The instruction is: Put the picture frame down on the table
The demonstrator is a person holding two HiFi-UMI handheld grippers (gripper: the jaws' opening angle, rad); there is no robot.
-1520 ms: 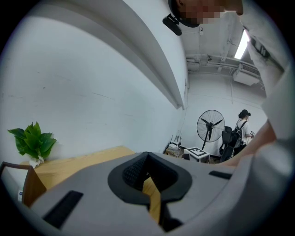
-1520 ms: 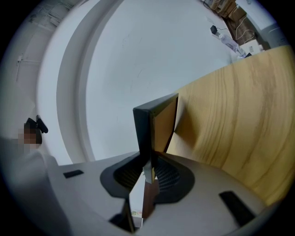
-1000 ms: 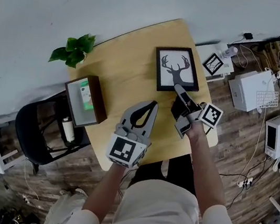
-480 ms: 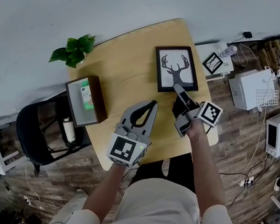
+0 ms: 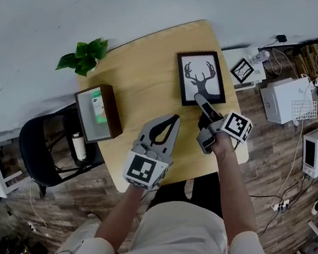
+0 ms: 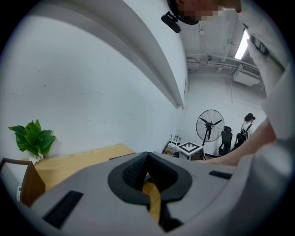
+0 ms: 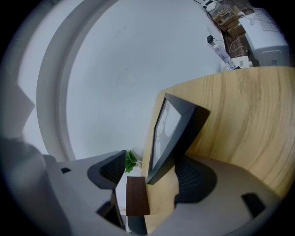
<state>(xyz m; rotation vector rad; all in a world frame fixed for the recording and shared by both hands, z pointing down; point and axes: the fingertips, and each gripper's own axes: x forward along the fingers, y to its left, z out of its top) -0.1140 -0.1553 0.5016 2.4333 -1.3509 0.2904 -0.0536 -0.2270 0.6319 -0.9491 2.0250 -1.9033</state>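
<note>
The black picture frame (image 5: 202, 79) with a deer-head print lies on the round wooden table (image 5: 143, 78), toward its far right side. My right gripper (image 5: 203, 109) is at the frame's near edge; its jaws have just been opening. In the right gripper view the frame's corner (image 7: 173, 131) stands between the jaws of the right gripper (image 7: 152, 173). The left pad is well clear of it and the right pad is close behind its back. My left gripper (image 5: 174, 120) hovers over the table's near side, shut with nothing in it, its tips meeting in the left gripper view (image 6: 146, 173).
A dark wooden box (image 5: 96, 113) with a green item inside stands at the table's left edge, a small plant (image 5: 85, 57) behind it. A black chair (image 5: 37, 151) is left of the table. A white stand with a marker card (image 5: 242, 72) and white appliances are on the right.
The right gripper's jaws have spread apart around the frame's near edge and the gripper has rolled a little. The frame rests slightly farther up the table. The left gripper has not moved.
</note>
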